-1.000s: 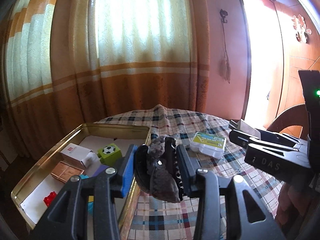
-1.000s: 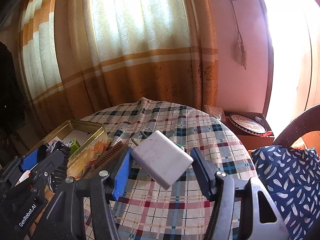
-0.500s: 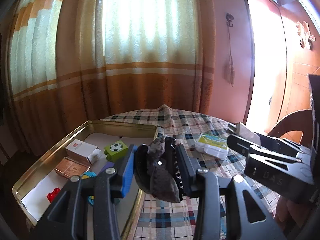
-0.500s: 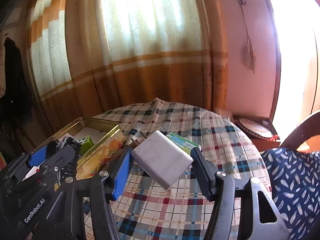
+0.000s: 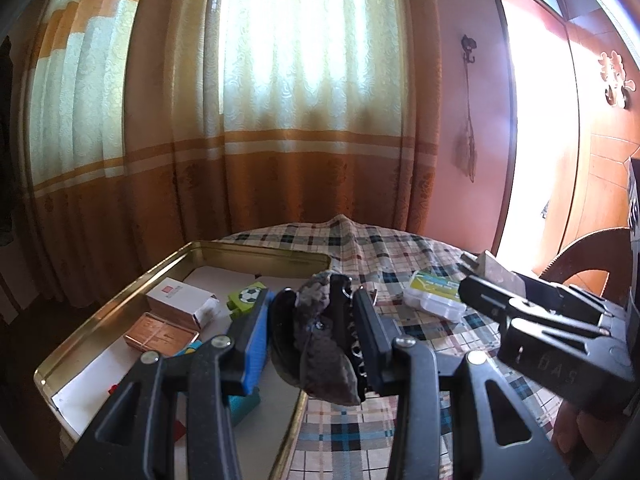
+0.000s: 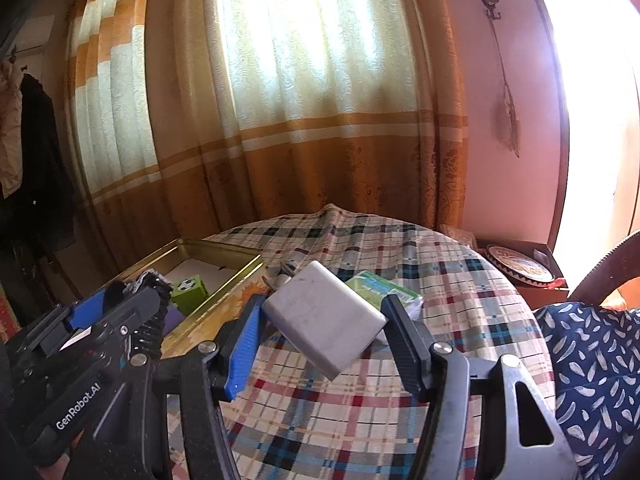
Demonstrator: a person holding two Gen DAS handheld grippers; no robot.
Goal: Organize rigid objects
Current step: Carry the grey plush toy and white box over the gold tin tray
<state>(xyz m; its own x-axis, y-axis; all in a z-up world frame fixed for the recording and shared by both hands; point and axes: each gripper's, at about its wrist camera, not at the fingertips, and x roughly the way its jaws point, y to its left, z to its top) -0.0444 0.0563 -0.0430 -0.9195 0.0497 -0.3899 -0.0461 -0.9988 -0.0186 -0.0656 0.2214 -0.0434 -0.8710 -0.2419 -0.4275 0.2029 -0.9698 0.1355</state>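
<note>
In the left wrist view, a dark fuzzy clip (image 5: 320, 344) is clamped at frame centre by the left gripper (image 5: 310, 340), above the near rim of the gold tin (image 5: 120, 312). In the right wrist view, a white charger block (image 6: 326, 320) is pinched corner-down by the right gripper (image 6: 322, 332), above the plaid tablecloth (image 6: 460, 280) at centre frame. A slip is judged likely, since the block is held tilted. A collision is also possible, as both grippers are crowded beside the tin's rim.

a plaid-clothed worktop (image 5: 384, 248) carries a gold tin (image 5: 100, 320) left of the jaws and a clear case (image 5: 434, 294) beyond them.
</note>
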